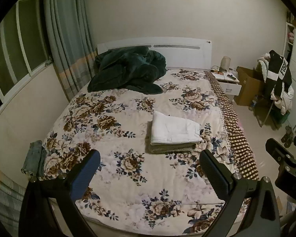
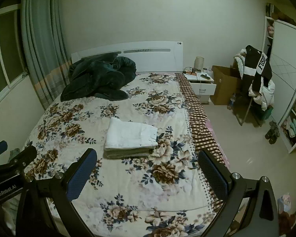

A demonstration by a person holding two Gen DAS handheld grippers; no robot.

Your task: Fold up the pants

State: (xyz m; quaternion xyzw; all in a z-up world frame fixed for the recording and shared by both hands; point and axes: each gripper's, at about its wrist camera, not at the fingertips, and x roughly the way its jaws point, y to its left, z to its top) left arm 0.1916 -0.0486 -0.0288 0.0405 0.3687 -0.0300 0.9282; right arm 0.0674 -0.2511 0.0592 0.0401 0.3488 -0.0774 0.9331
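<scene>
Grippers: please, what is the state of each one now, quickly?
Left gripper: open, holding nothing, above the bed.
Right gripper: open, holding nothing, above the bed.

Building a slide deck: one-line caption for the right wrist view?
Open right tongs hover above a floral bed facing folded white pants stacked on a grey garment.

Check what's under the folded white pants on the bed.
The folded white pants lie on a folded grey-olive garment; only its front edge shows, the rest is covered. Both sit on the floral bedspread.
</scene>
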